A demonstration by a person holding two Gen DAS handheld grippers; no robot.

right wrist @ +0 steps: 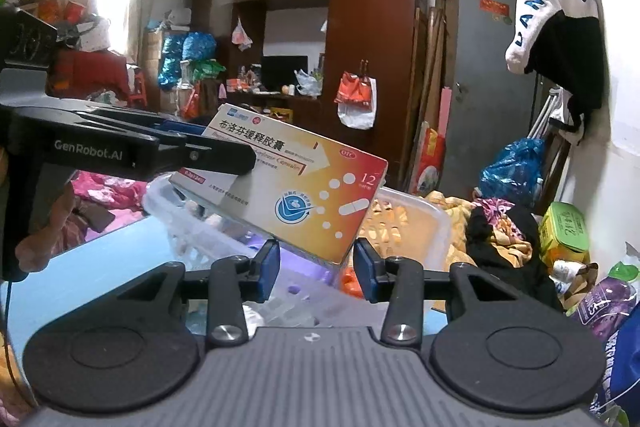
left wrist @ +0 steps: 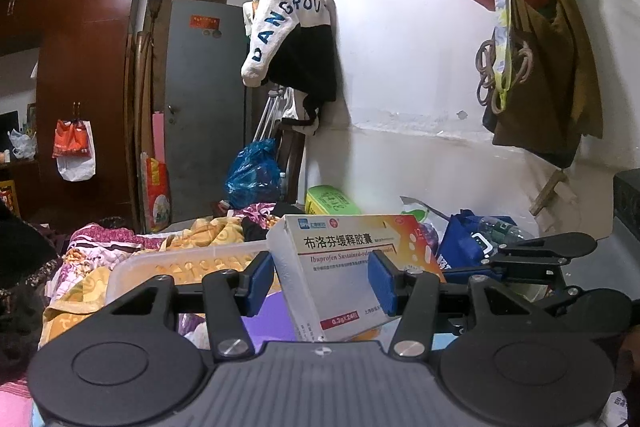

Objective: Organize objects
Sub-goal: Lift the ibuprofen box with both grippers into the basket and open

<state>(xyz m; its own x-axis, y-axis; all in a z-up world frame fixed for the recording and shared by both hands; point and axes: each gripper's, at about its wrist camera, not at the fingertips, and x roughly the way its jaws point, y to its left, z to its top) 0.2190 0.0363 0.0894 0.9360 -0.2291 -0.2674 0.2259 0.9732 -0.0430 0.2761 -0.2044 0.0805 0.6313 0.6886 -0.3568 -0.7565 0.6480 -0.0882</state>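
The left gripper (left wrist: pixel 320 279) clamps an ibuprofen box (left wrist: pixel 344 267) between its blue pads (left wrist: pixel 382 281), the carton tilted and raised above a clear plastic basket (left wrist: pixel 168 267) that sits at 10 o'clock from the gripper on a cluttered bed. In the right wrist view the same box (right wrist: pixel 296 183) hangs in mid-air, its left end pinched by the left gripper (right wrist: pixel 224 151) reaching in from 9 o'clock, its lower right corner dipping toward the right gripper (right wrist: pixel 316 267). The right gripper's fingers stand partly apart and hold nothing; the box corner sits just above the gap, and whether it touches a pad cannot be told. The basket (right wrist: pixel 420 223) lies behind the box. At 12 o'clock in the left wrist view a white and black garment (left wrist: pixel 292 31) hangs on the wall beside a grey door (left wrist: pixel 204 107).
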